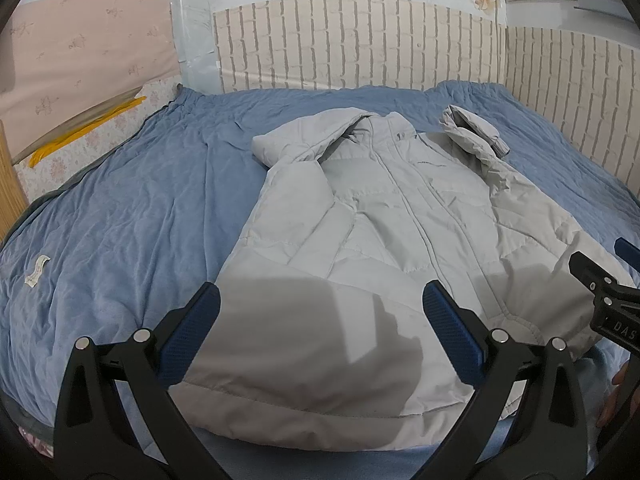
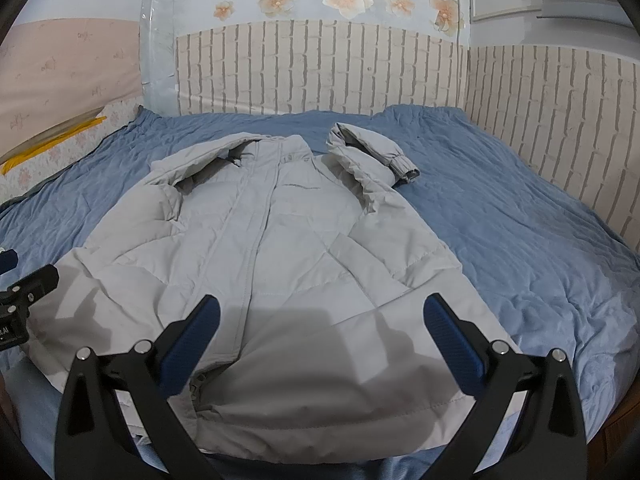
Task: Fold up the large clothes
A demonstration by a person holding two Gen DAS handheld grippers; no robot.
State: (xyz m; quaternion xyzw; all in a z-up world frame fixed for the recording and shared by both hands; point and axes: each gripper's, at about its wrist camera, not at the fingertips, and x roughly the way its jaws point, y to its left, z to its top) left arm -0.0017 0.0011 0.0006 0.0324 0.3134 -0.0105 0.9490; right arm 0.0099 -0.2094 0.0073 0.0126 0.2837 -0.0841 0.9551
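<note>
A light grey padded jacket [image 1: 384, 216] [image 2: 280, 240] lies front up on the blue bedspread, collar toward the wall and hem toward me. Its left sleeve is folded across the chest; the right sleeve [image 2: 372, 156] is bent up beside the collar, cuff showing. My left gripper [image 1: 320, 300] hovers open above the hem's left part, nothing between its blue pads. My right gripper [image 2: 322, 312] hangs open over the hem's right part, also holding nothing. The right gripper's black body shows at the edge of the left wrist view [image 1: 608, 292], and the left one's in the right wrist view [image 2: 20, 300].
The blue bedspread [image 1: 132, 216] [image 2: 520, 216] covers the bed, with a white label [image 1: 36, 270] at its left. Brick-pattern wall panels [image 1: 360, 44] run behind and along the right. A pink quilt and yellow item [image 1: 88, 128] lie at the far left.
</note>
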